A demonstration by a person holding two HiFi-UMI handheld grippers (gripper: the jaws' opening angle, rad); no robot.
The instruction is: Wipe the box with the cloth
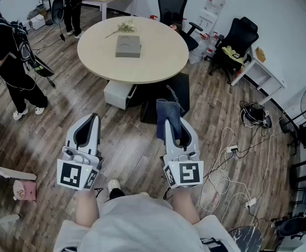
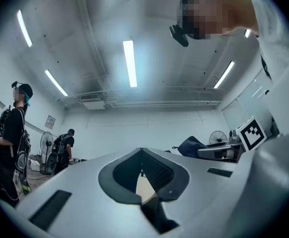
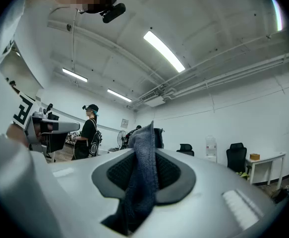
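A grey box (image 1: 128,45) lies on the round beige table (image 1: 158,62) far ahead of me, with a sprig of flowers (image 1: 122,27) behind it. My right gripper (image 1: 172,124) is shut on a dark blue cloth (image 1: 168,114), held level over the wood floor, well short of the table. In the right gripper view the cloth (image 3: 143,177) hangs pinched between the jaws. My left gripper (image 1: 88,124) is beside it at the same height, shut and holding nothing; its pads (image 2: 151,175) meet in the left gripper view.
A white drawer unit (image 1: 119,93) sits under the table. Black office chairs (image 1: 171,4) stand behind it, and a white desk (image 1: 260,72) is at the right. Cables and a power strip (image 1: 231,150) trail over the floor to my right. A person (image 1: 13,62) stands at left.
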